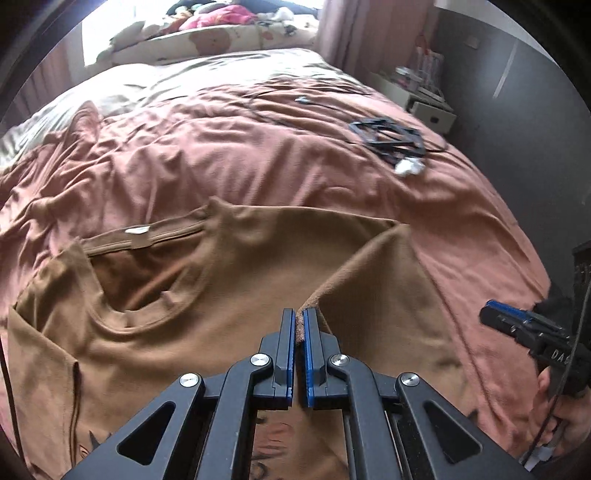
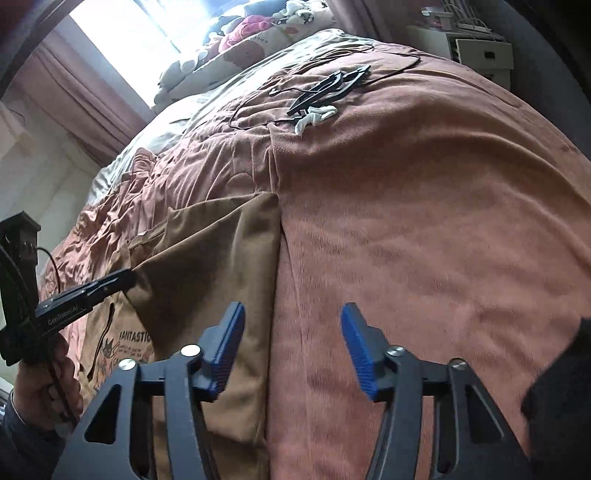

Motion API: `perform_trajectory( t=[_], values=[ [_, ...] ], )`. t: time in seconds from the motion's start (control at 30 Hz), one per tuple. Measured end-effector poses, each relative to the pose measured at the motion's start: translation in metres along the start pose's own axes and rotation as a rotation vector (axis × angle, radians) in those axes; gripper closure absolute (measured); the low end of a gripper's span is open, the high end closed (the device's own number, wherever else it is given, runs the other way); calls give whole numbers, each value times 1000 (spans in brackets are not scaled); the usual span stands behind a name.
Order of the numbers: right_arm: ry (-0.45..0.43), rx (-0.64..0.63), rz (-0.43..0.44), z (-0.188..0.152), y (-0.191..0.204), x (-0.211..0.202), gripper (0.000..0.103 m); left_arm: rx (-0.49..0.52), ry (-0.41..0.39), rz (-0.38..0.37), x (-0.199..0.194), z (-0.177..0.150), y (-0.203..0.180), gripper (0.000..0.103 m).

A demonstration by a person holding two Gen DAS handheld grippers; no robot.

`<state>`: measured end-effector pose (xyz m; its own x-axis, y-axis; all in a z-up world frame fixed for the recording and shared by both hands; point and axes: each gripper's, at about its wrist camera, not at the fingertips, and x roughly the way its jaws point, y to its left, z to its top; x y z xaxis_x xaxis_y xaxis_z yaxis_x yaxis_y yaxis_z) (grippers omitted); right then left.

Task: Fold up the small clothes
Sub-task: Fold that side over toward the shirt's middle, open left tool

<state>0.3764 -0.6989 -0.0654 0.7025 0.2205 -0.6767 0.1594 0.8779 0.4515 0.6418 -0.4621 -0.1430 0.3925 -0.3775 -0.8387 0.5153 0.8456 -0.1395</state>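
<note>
A brown T-shirt (image 1: 155, 332) lies spread on the bed, over a rumpled pink blanket (image 1: 258, 147), its neckline and label facing up and a printed picture with the word FANTASTIC showing on the part nearest the person; the left tongs (image 1: 299, 321) are clamped on the edge of its right side, and that edge is lifted into a ridge, so a flap of the shirt (image 2: 207, 251) stands up off the blanket and leans over toward the middle of the garment; the right tongs (image 2: 293, 347) stand apart with nothing between them, poised just above the bare blanket beside the shirt's right edge, the left blue pad (image 2: 229, 347) over the cloth and the other over the blanket; a hand (image 2: 44, 391) grips the handle of the left tool. Farther up the bed lie a black flat frame (image 1: 388, 138), a small white crumpled thing (image 1: 408, 167) touching it and a thin black cable (image 2: 258, 110); pillows and a heap of soft things (image 1: 218, 22) sit at the head under a bright window; a pale drawer unit (image 2: 480, 53) stands beside the bed.
</note>
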Motion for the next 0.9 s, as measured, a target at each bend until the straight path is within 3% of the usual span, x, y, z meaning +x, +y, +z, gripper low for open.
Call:
perform_trajectory(
  t=[0.43,0.67,0.83,0.9],
  values=[
    [43,-124,-53,41,30,75,56,5,49,49,52,-2,34,99],
    [15,-187,-62,42,46,85,56,24,56,43,55,-4,32,99],
    [23,-199,-121,52,51,99,56,16,72,22,52,-7,32,99],
    [29,-186,-145,56,48,106,60,21,81,20,51,-9,32,99]
  ],
)
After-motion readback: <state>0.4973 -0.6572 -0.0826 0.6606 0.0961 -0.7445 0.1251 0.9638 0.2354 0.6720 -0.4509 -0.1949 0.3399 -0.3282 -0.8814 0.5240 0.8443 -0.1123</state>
